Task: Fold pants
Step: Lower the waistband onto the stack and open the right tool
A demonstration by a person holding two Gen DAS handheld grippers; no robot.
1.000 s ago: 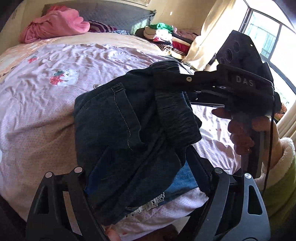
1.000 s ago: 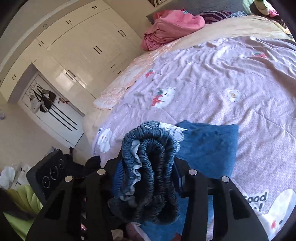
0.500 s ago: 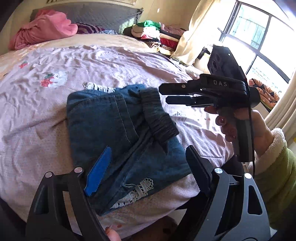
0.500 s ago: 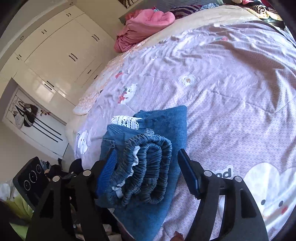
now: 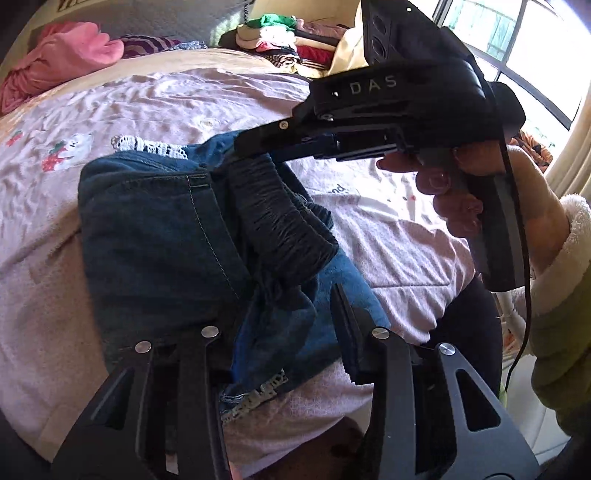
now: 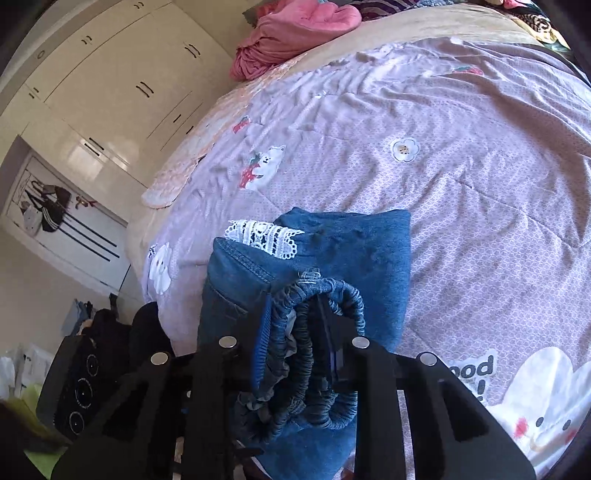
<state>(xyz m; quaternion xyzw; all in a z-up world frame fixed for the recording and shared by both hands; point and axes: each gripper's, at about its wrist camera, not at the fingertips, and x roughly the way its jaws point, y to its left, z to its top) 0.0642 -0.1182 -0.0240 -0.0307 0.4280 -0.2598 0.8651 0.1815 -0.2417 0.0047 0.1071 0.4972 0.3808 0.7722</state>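
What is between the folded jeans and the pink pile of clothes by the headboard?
Nothing but bare lilac bedspread with cartoon prints. The right wrist view shows it running clear from the folded jeans up to the pink pile of clothes.

Dk blue denim pants [image 6: 354, 251] w/ white lace trim; lilac bedspread [image 6: 461, 155] (bear + strawberry print); pink bundle [image 6: 295, 33].

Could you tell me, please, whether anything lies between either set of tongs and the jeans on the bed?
Nothing visible does: the left tongs are closing around the jeans, and the right tongs are closing on their elastic waistband.
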